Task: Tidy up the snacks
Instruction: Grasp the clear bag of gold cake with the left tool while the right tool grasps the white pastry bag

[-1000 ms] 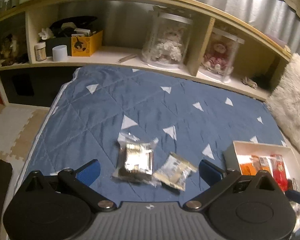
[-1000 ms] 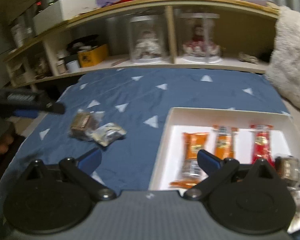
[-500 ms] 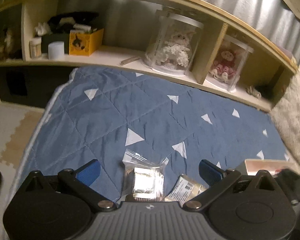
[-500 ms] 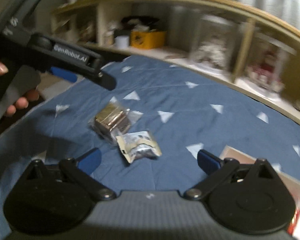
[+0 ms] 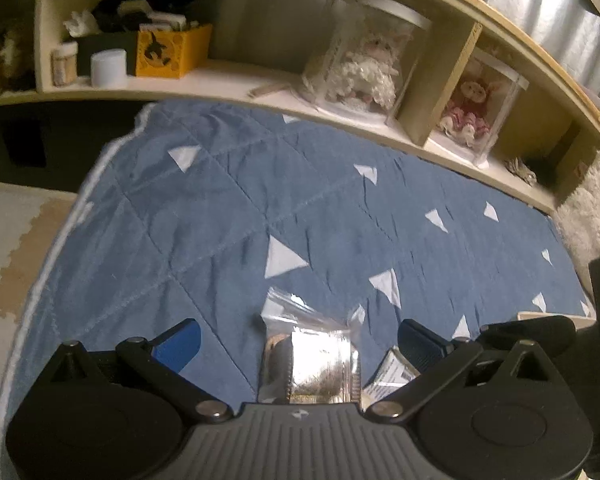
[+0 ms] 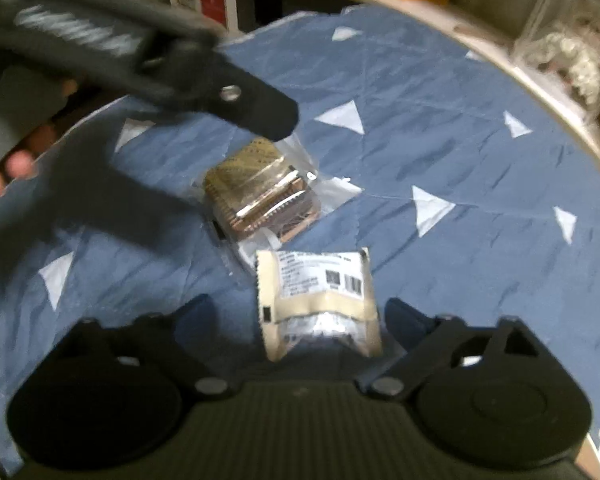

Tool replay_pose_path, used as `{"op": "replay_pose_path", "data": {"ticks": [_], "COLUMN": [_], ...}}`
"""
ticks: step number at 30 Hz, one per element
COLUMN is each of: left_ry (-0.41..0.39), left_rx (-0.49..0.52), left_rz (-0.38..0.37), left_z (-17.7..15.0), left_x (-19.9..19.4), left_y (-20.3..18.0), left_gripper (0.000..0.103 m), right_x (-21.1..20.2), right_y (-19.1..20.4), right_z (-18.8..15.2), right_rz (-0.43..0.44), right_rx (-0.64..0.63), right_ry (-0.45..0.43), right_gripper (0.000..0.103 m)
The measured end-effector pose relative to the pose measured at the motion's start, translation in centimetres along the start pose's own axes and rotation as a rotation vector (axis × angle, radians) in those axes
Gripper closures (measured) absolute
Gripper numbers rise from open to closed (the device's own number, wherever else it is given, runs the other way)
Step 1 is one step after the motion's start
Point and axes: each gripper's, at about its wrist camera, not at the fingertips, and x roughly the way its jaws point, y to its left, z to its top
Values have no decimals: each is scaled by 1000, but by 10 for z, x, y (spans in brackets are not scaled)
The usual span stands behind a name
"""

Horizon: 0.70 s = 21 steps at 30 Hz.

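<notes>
A clear shiny bag of brown cookies [image 6: 260, 196] lies mid-frame on the blue quilt with white triangles [image 6: 440, 128]. Touching it below, a small white labelled snack packet [image 6: 320, 300] sits between the wide-open, empty right gripper [image 6: 300, 316]. The left gripper [image 5: 298, 340] gapes wide around the cookies, gripping nothing.

two snack packets [image 6: 260, 196], two doll jars [image 5: 364, 60]

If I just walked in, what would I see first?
Two shiny snack packets on the blue blanket: a clear bag of brown cookies and a white packet just in front of it. The open left gripper sits over the cookies, the open right gripper by the white packet. Behind, dolls in clear cases line the shelf.
</notes>
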Motion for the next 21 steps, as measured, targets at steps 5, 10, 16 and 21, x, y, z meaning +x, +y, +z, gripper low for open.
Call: {"op": "replay_pose_path", "data": {"ticks": [5, 10, 16, 21], "left_ry": [29, 73, 65, 81], "left_rx": [31, 51, 69, 125], "left_rz": [32, 65, 75, 95], "left_z": [-5, -13, -17, -23], "left_x": [14, 30, 36, 44], "left_y": [-5, -10, -17, -26], "left_gripper": [1, 18, 25, 26], "right_x": [2, -9, -9, -2], "right_y": [-17, -19, -6, -12], "right_z": [-5, -19, -28, -28], "right_rz": [25, 6, -58, -60], "right_rx": [107, 203, 181, 230], "right_ry": [-14, -35, -14, -21], "right_gripper": [38, 43, 31, 27]}}
